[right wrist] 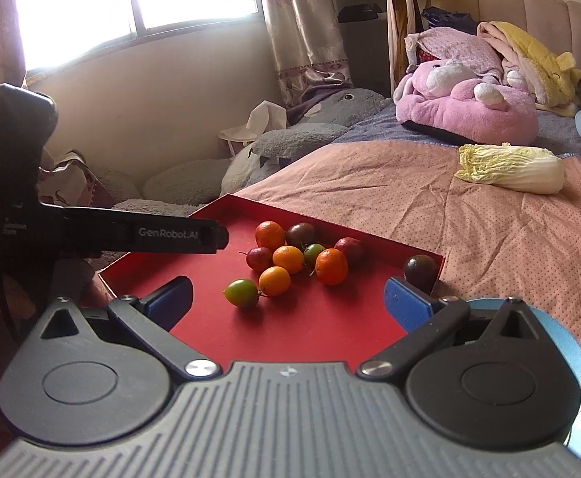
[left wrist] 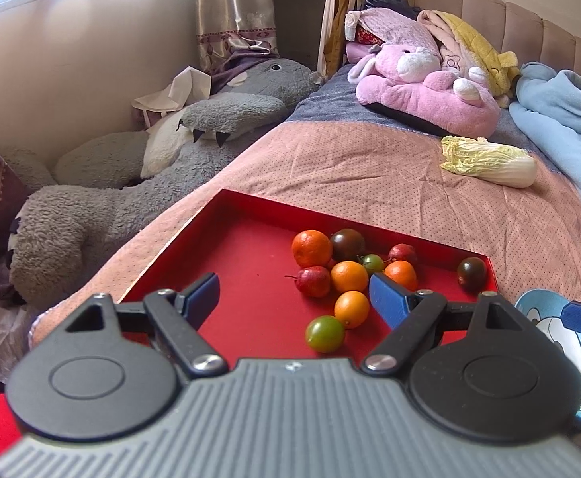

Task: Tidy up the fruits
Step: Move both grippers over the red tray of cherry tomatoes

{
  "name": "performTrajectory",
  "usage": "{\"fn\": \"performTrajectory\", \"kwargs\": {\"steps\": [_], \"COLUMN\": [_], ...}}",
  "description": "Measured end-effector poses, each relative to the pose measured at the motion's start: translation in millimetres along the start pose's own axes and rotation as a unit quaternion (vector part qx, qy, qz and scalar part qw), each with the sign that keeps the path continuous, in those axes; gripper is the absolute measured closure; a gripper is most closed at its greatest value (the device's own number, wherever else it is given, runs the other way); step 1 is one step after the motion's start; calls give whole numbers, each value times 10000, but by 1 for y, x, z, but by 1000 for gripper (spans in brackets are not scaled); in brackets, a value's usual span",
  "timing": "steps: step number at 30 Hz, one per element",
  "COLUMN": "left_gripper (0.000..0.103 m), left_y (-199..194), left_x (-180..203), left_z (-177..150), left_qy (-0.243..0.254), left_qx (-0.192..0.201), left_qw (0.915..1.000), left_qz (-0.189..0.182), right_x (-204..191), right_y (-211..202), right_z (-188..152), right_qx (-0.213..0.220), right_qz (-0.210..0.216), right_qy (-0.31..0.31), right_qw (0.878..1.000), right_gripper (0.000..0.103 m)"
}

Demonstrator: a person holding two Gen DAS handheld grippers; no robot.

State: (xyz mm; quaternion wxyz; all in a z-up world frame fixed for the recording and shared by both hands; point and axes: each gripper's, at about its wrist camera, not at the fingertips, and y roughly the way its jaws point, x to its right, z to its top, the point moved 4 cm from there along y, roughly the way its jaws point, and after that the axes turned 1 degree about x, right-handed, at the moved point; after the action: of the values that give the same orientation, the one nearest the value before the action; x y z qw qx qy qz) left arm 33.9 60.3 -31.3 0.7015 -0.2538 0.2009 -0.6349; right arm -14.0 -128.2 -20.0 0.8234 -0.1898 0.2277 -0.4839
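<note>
A red tray (left wrist: 230, 247) (right wrist: 290, 330) lies on the pink bedspread and holds several small fruits: oranges (left wrist: 311, 248) (right wrist: 331, 266), red fruits (left wrist: 313, 281), dark ones (left wrist: 472, 274) (right wrist: 421, 269) and a green one (left wrist: 325, 333) (right wrist: 242, 292). My left gripper (left wrist: 294, 298) hovers open over the tray's near side, nothing between its blue fingers. My right gripper (right wrist: 290, 302) is also open and empty, just short of the fruit cluster. In the right wrist view the left gripper's black body (right wrist: 91, 235) shows side-on at the left, held by a hand.
A napa cabbage (left wrist: 489, 161) (right wrist: 513, 169) lies on the bed beyond the tray. A blue cartoon plate (left wrist: 561, 342) (right wrist: 569, 362) sits right of the tray. Plush toys (left wrist: 425, 91), a blue blanket (left wrist: 561, 111) and a headboard are farther back; a grey plush (left wrist: 131, 183) lies beside the bed.
</note>
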Motion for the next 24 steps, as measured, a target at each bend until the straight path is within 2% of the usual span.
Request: {"fn": "performTrajectory", "kwargs": {"steps": [5,9,12,17,20,24], "left_gripper": [19,19,19,19,19,19], "left_y": [6,13,17,15,20,26], "left_x": [-16,-27,-29,-32,-39,-39], "left_z": [1,2,3,6,7,4], "left_qy": [-155,-463,-669,-688,-889,-977], "left_qx": [-51,-116,-148,54,-52,-197], "left_qw": [9998,9984,9968,9952,9931,9918], "left_qz": [105,315,399,698,763,799], "right_x": [0,-6,-13,-21,-32,-45], "right_y": [23,51,77,113,124,142], "right_z": [-2,-2,-2,-5,-8,-15], "right_qx": [-111,-292,-502,-840,-962,-1147], "right_qz": [21,147,235,420,709,742], "right_qy": [50,-24,-134,-88,-65,-210], "right_qw": [9999,9995,9984,9955,9928,9904], "right_gripper": [0,2,16,25,32,47]}}
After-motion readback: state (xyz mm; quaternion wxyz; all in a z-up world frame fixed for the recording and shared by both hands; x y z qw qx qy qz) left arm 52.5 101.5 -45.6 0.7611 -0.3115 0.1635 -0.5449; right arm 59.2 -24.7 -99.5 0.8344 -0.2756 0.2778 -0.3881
